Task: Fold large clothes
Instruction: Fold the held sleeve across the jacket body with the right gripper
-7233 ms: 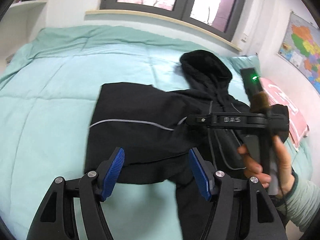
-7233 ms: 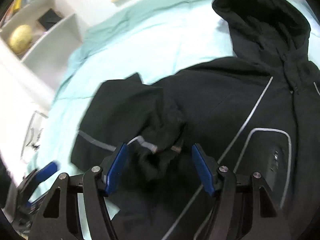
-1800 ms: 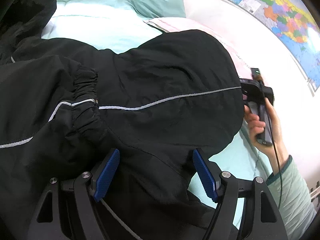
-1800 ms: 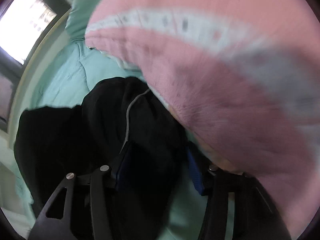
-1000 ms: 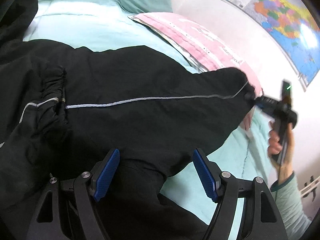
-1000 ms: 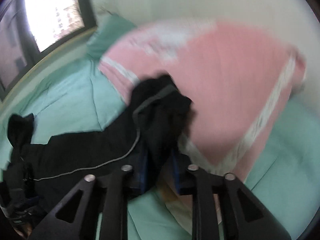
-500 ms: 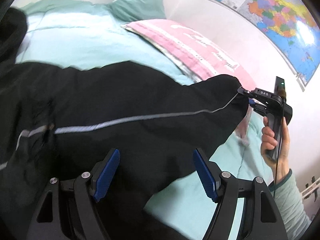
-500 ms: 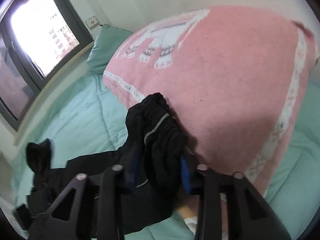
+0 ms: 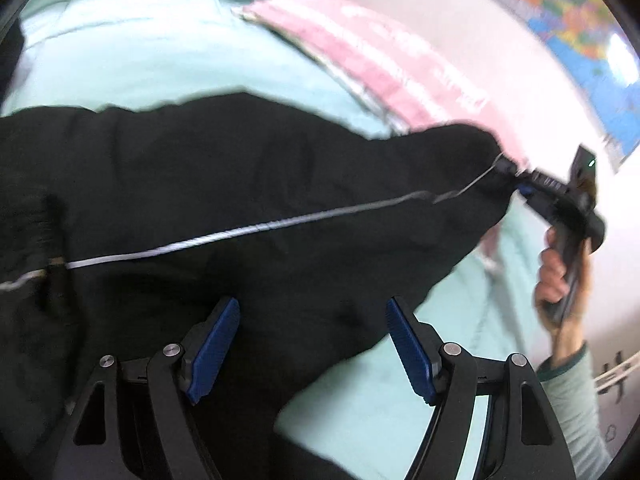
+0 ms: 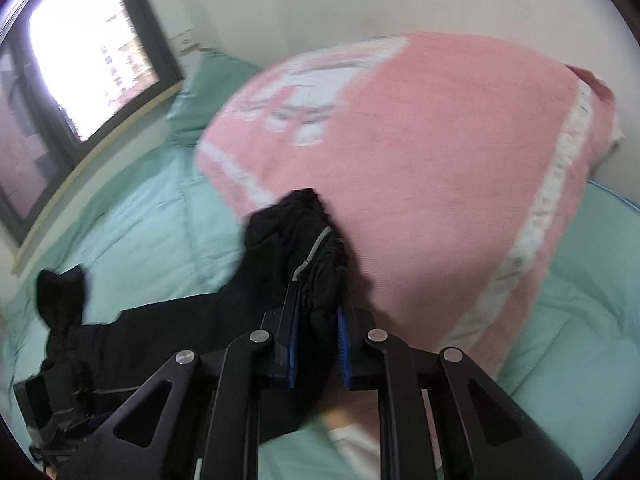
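A black hooded jacket [image 9: 224,184] with a thin grey stripe lies on the mint green bed. One sleeve is stretched out to the right. My right gripper [image 10: 316,320] is shut on the sleeve's cuff [image 10: 312,240] and holds it up in front of the pink pillow; it also shows in the left wrist view [image 9: 516,180], at the sleeve's far end. My left gripper [image 9: 312,340] is open just above the sleeve near the jacket body, with nothing between its blue pads [image 9: 212,340].
A large pink pillow [image 10: 440,160] lies on the bed right behind the cuff. A green pillow [image 10: 208,88] sits by the window [image 10: 80,60]. A wall map [image 9: 572,40] hangs at the right. The mint duvet [image 9: 140,48] spreads to the left.
My right gripper closed on the cuff and pulled the sleeve out straight to the right, up to the pink pillow. My left gripper stayed open over the jacket.
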Action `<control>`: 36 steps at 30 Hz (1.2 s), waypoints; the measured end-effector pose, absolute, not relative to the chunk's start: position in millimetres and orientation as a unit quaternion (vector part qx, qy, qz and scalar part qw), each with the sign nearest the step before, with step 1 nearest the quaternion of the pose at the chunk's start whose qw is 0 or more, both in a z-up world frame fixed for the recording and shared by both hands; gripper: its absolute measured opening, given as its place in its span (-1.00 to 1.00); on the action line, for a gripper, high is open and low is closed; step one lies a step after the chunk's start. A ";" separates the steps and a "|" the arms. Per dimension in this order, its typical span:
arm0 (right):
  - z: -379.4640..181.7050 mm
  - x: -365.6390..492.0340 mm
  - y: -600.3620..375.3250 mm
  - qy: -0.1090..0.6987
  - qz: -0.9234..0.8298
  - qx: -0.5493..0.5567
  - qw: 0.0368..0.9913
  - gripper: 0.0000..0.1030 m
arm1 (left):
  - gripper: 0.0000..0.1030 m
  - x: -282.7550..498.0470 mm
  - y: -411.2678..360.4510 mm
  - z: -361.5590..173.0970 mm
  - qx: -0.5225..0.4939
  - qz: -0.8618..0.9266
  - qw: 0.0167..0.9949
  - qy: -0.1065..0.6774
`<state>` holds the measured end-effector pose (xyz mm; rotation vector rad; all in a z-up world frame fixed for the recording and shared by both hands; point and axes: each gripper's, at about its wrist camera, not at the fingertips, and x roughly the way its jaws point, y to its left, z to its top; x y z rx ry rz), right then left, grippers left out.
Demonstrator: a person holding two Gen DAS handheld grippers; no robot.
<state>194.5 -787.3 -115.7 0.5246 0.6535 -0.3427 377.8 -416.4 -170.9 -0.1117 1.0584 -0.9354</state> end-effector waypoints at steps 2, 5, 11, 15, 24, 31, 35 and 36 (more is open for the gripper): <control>-101.9 204.6 -753.7 0.327 -0.129 0.221 0.910 -0.66 | 0.49 373.6 -393.6 -155.3 -0.059 -0.424 0.772 0.469; -82.6 221.9 -695.4 0.337 -0.090 0.165 0.923 -0.66 | 0.49 367.6 -349.0 -135.1 -0.069 -0.409 0.787 0.456; -65.6 270.9 -547.7 0.377 0.017 0.084 0.922 -0.66 | 0.49 350.4 -267.5 -104.0 -0.059 -0.362 0.828 0.424; -83.7 294.9 -455.9 0.403 0.069 0.030 0.912 -0.65 | 0.49 352.7 -230.6 -103.4 -0.064 -0.333 0.838 0.428; -164.9 332.8 -370.8 0.455 0.087 0.017 0.886 -0.51 | 0.49 361.7 -185.2 -120.4 -0.079 -0.308 0.842 0.435; -134.0 294.7 -413.2 0.432 0.156 0.110 0.882 0.07 | 0.49 372.1 -199.2 -130.3 -0.090 -0.338 0.825 0.444; -107.2 254.1 -440.6 0.396 0.148 0.116 0.899 0.08 | 0.49 383.3 -221.2 -134.6 -0.135 -0.371 0.798 0.455; -102.8 243.6 -450.6 0.390 0.145 0.123 0.901 0.08 | 0.49 386.6 -229.1 -136.3 -0.145 -0.376 0.792 0.459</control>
